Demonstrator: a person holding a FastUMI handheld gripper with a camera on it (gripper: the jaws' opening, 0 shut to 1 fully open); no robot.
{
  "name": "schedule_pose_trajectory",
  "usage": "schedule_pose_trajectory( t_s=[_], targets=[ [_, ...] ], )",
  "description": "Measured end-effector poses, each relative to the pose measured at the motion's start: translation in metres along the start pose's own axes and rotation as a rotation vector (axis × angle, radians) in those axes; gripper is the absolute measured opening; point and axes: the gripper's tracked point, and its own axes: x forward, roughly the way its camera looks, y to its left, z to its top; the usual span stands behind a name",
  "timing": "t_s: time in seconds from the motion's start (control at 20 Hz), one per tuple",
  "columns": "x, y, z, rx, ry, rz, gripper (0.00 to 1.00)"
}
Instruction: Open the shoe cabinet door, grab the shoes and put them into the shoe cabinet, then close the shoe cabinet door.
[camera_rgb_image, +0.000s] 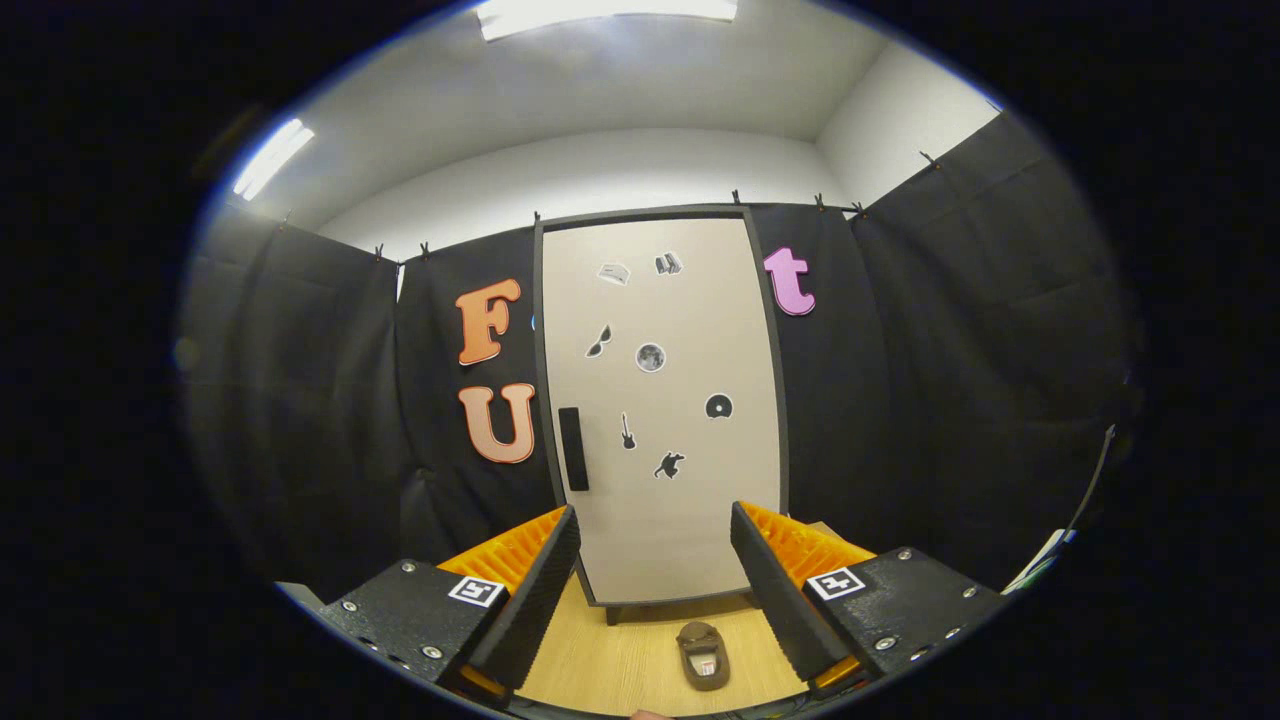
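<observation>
A tall beige shoe cabinet (665, 410) with a dark frame stands upright against the black cloth wall, its door closed. A black vertical handle (572, 448) sits near the door's left edge, and several small stickers dot the door. A brown shoe (703, 655) lies on the wooden floor just in front of the cabinet. My gripper (655, 570) is open, its fingers wide apart with nothing between them. It hovers short of the cabinet, with the shoe low between the fingers and the handle above the left fingertip.
Black cloth walls enclose the booth on both sides of the cabinet. The light wooden floor (620, 670) runs from the cabinet's feet toward me. Something pale leans at the far right edge (1040, 560).
</observation>
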Motion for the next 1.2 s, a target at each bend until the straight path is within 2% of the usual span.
schedule_pose_trajectory(
  t_s=[0.6, 0.95, 1.2],
  targets=[
    [0.127, 0.086, -0.022, -0.026, 0.000, 0.013, 0.87],
    [0.214, 0.106, -0.040, -0.041, 0.016, 0.042, 0.86],
    [0.269, 0.111, -0.049, -0.051, 0.027, 0.025, 0.86]
  ],
)
